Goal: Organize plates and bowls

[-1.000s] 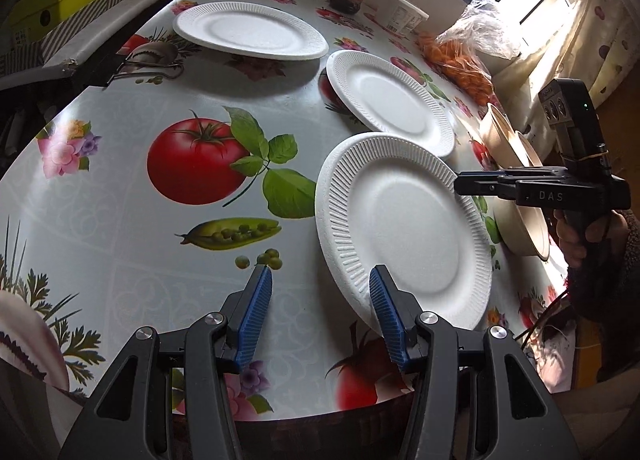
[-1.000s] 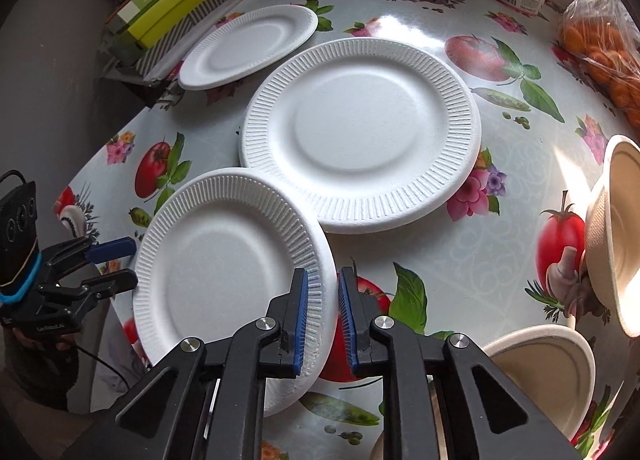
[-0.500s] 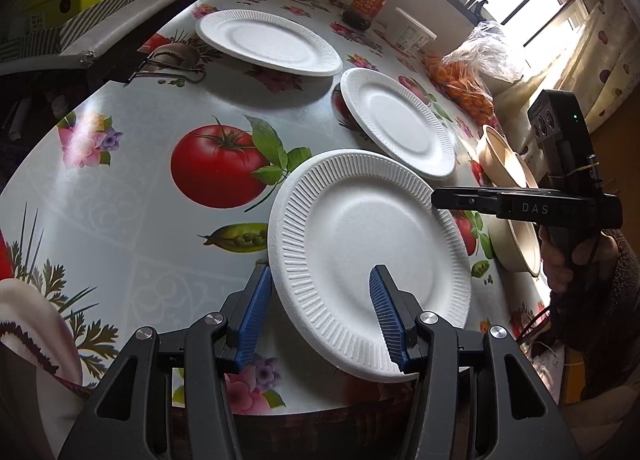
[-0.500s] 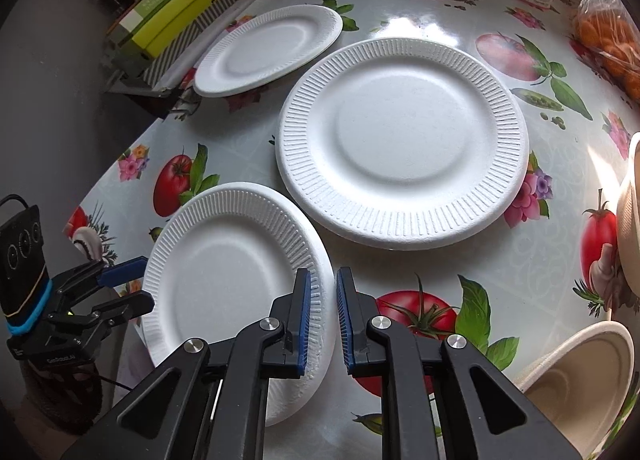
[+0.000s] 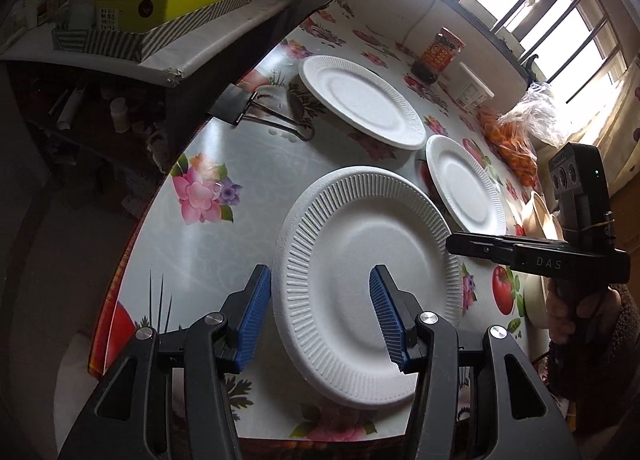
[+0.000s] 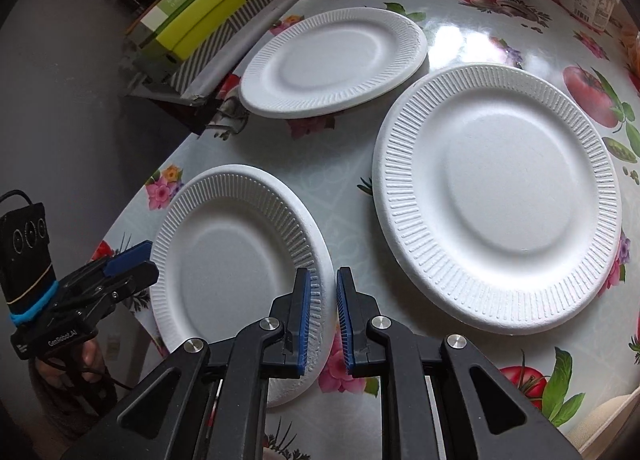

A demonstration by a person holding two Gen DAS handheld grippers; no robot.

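Near plate: white ribbed foam plate lies at the table edge closest to both grippers, apart from the other two plates.
Right gripper: its blue pads stand on both sides of the near plate's rim, jaws narrowly spread; I cannot tell if they press it.
Left gripper: jaws wide spread, one blue pad over the plate, the other just outside its rim.
Middle plate: second white ribbed foam plate, flat on the flowered glossy tablecloth.
Far plate: third white foam plate, near the yellow-green boxes.
Bowls: beige bowls at the far right edge of the left wrist view, partly hidden.
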